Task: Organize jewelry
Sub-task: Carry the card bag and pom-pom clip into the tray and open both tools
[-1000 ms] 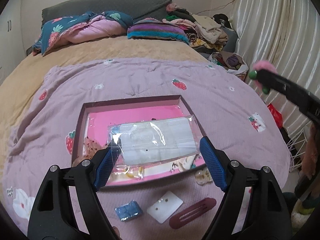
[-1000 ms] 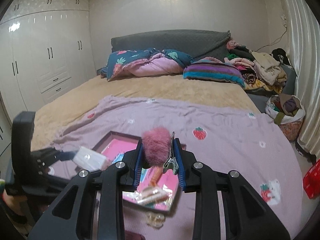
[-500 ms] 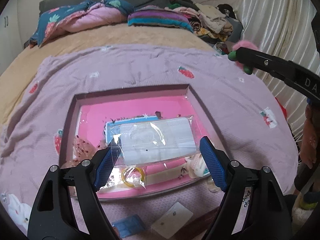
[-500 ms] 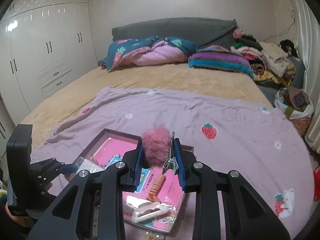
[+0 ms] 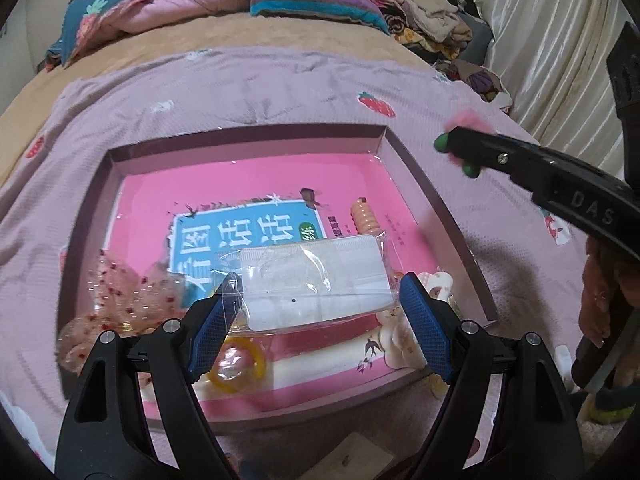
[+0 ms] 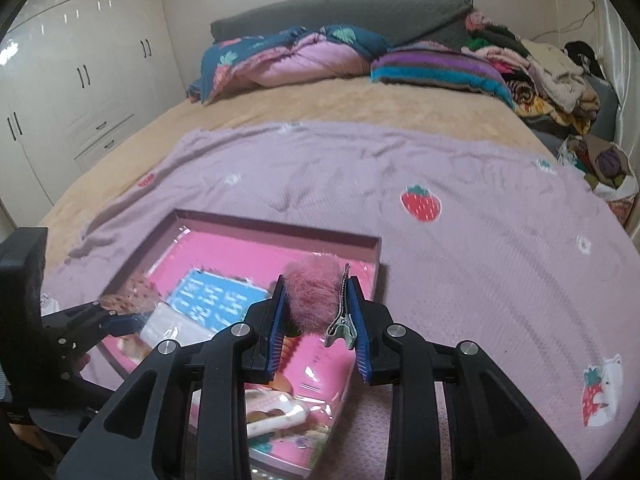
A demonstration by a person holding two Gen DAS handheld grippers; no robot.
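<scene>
A shallow box tray [image 5: 248,136] with a pink printed liner lies on the lilac strawberry blanket. My left gripper [image 5: 316,304] hangs over the tray's near half, shut on a clear packet [image 5: 316,280] holding a white card. My right gripper [image 6: 320,304] is shut on a fluffy pink hair clip [image 6: 312,296] with a metal alligator clasp, above the tray's [image 6: 280,228] right part. In the left wrist view the right gripper [image 5: 456,152] reaches in past the tray's right rim. The right wrist view catches the left gripper [image 6: 120,320] with its packet [image 6: 172,324].
Inside the tray lie an orange comb clip [image 5: 364,216], a sheer dotted bow [image 5: 116,292], a yellow ring in a bag [image 5: 240,368] and a long white clip [image 5: 320,364]. A white card [image 5: 352,460] lies in front of the tray. Pillows, clothes and curtains are behind.
Both grippers have sunk toward the tray, which now looks larger and nearer in both views. Each keeps its grip: the packet on the left, the pink clip on the right.
</scene>
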